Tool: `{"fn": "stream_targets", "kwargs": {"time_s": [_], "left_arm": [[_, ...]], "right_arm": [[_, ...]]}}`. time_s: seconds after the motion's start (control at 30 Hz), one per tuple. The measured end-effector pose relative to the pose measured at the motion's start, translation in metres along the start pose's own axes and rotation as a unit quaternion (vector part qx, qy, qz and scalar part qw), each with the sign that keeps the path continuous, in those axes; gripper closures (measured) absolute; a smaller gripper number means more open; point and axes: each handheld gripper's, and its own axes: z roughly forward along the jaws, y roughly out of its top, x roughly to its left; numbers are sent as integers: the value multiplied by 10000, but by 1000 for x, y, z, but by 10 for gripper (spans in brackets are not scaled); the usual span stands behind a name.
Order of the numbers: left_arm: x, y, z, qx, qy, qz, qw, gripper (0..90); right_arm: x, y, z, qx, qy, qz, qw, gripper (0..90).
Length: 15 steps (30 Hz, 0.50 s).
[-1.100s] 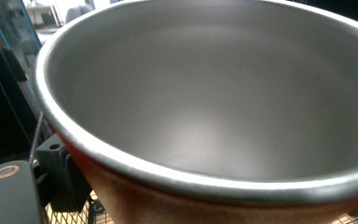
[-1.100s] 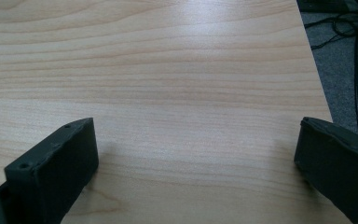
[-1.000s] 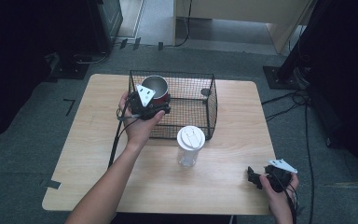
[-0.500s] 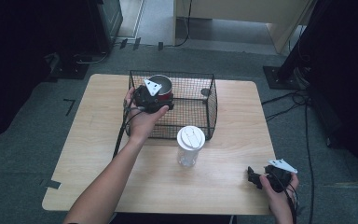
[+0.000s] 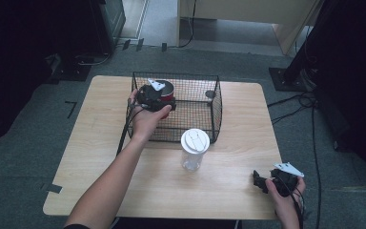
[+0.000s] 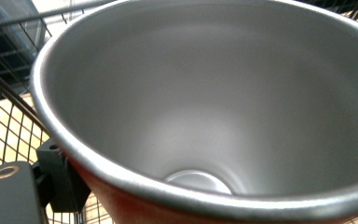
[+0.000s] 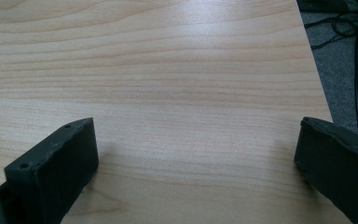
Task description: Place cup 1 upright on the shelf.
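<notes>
A light wood-grain counter (image 5: 100, 157) with rounded corners stands on grey carpeted floor (image 5: 24, 124). A black wire basket (image 5: 217, 102) sits on its far half, about midway across, its front wall near the middle of the top. Just in front of the basket's right front corner stands a clear plastic cup (image 5: 193, 160) with a white lid, upright and apart from the wire. The right gripper (image 5: 262, 182) rests at the near right corner of the counter, its jaws spread wide over bare wood. Black cables (image 5: 314, 143) trail over the floor to the right.
</notes>
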Motion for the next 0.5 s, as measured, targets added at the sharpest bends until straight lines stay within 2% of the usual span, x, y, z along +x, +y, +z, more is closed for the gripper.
{"fn": "stream_targets", "kwargs": {"time_s": [0.2,0.3,0.5], "left_arm": [[2,0,5,239,20,-45,9997,86],[2,0,7,335,80,-17,9994,86],[1,-2,11,547,64,44,9985,86]], "right_arm": [[0,0,0,-1,0,-2,10000,0],[0,0,0,0,-1,-1,10000,0],[0,0,0,-1,0,-2,10000,0]]}}
